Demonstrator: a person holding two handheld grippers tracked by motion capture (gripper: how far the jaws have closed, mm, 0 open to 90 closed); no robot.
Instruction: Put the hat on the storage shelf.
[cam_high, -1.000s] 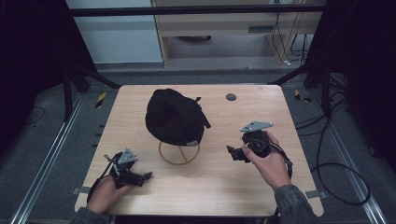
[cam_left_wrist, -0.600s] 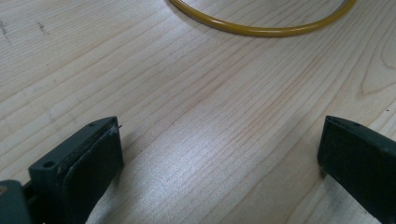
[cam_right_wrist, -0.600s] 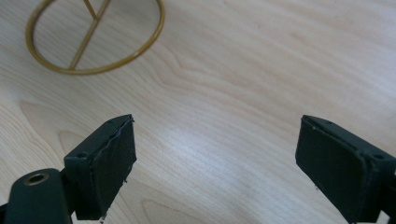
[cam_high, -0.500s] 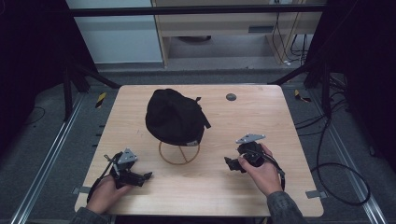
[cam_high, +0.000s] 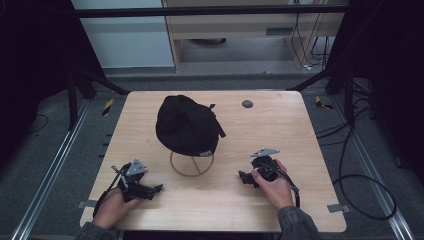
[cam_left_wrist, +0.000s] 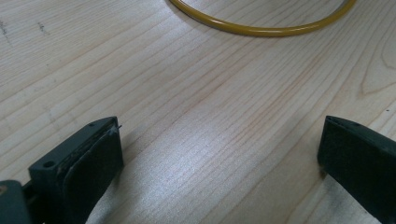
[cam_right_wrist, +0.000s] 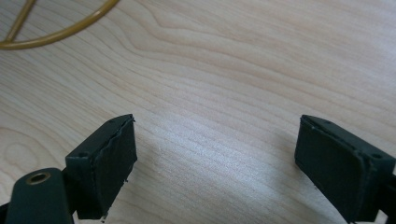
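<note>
A black cap (cam_high: 187, 125) sits on a gold wire stand whose ring base (cam_high: 192, 165) rests mid-table. My left gripper (cam_high: 156, 189) lies low on the wood at the front left, jaws wide apart and empty, pointing toward the ring (cam_left_wrist: 261, 29). My right gripper (cam_high: 242, 177) is held close over the table at the front right, open with only bare wood between its pads (cam_right_wrist: 112, 163). A piece of the ring (cam_right_wrist: 56, 30) shows at the top left of the right gripper view.
The light wooden table (cam_high: 300, 125) has a small dark round disc (cam_high: 247, 104) near its back edge. Dark frame legs, rails and cables surround the table on the floor. A pale cabinet stands behind.
My right hand has come down and toward the front edge with its gripper, now close over the wood. The left hand and the cap have stayed where they were.
</note>
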